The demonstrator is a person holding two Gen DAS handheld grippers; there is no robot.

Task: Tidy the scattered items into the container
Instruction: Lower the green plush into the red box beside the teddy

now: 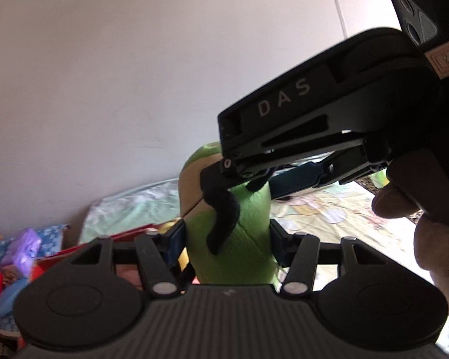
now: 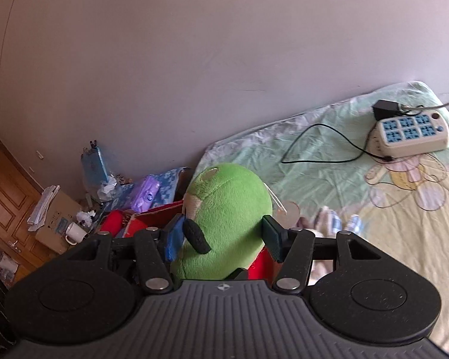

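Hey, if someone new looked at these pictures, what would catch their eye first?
The green plush toy, dead centre in both views, gripped by both the left gripper and the right gripper. Next, the white power strip on the pastel bedsheet, upper right in the right wrist view.

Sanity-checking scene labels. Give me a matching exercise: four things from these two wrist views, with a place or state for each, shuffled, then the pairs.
Things:
1. green plush toy
2. power strip
3. white mug
4. purple packet

Places or states:
A. on a cardboard box at far left
B. gripped between both grippers' fingers
C. lying on blue patterned cloth by the wall
D. on the bed sheet, black cable running from it

Pairs: 1-B, 2-D, 3-A, 4-C

The left gripper and the right gripper both clamp the toy.
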